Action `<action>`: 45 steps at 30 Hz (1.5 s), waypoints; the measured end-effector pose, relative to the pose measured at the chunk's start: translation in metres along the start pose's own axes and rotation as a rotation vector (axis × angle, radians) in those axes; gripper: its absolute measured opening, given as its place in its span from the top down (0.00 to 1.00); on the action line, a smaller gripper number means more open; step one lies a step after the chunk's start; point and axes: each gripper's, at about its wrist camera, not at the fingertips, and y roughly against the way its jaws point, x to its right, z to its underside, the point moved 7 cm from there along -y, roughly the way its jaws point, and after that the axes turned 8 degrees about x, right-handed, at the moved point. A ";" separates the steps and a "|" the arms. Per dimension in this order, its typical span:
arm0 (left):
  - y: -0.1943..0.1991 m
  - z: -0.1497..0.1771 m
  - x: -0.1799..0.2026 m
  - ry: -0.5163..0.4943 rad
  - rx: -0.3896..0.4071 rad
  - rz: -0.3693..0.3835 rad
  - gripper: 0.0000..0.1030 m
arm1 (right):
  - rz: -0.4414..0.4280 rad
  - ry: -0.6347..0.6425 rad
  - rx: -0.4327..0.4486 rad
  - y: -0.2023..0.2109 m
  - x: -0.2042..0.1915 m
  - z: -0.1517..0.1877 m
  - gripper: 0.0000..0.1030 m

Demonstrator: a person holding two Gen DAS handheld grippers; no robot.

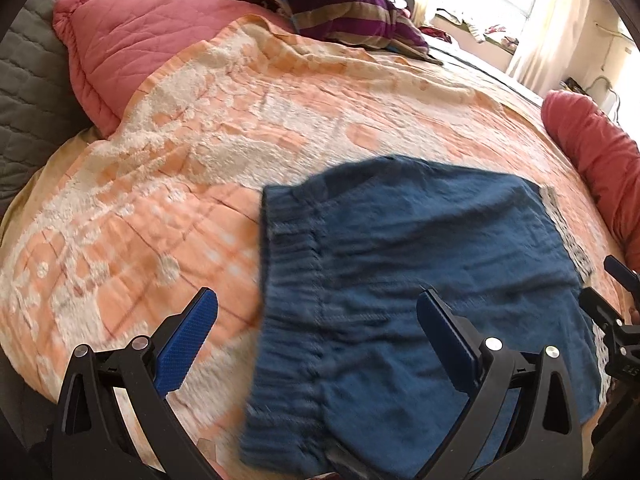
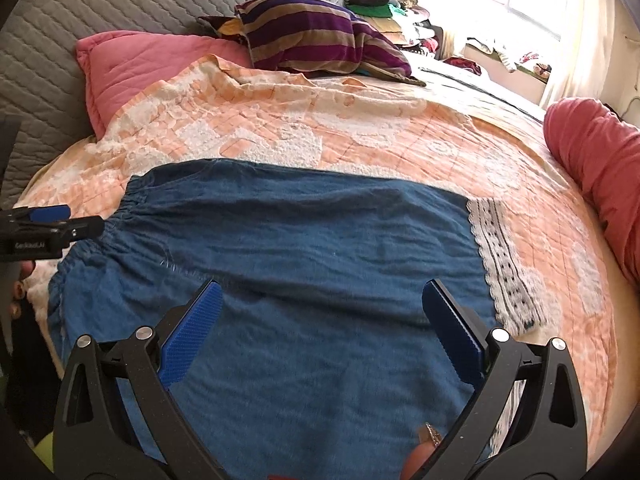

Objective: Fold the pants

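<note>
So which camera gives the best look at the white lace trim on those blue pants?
The right wrist view: the white lace trim lies sharp and unobstructed there. The left wrist view shows it blurred, near the frame's edge.

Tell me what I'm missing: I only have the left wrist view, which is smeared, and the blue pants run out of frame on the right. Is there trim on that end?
Observer: Yes. In the right wrist view the pants end in a white lace hem band with dark dots, lying flat on the orange bedspread.
Operator: Is the right gripper holding any cloth?
Observer: No. The right gripper is open above the pants, nothing between its fingers.
Operator: And where is my left gripper relative to the waistband?
Observer: From the right wrist view, the left gripper sits at the gathered elastic waistband, at its edge; whether it touches cannot be told.
</note>
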 end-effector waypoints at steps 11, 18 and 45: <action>-0.052 -0.024 -0.031 0.008 -0.075 -0.032 0.04 | -0.048 0.104 0.023 -0.046 -0.014 -0.044 0.08; -0.087 -0.048 -0.025 -0.037 -0.087 0.011 0.04 | -0.107 0.202 -0.021 -0.096 -0.031 -0.062 0.08; -0.048 -0.052 0.011 -0.231 0.132 0.021 0.65 | -0.364 0.501 -0.144 -0.167 -0.088 -0.047 0.93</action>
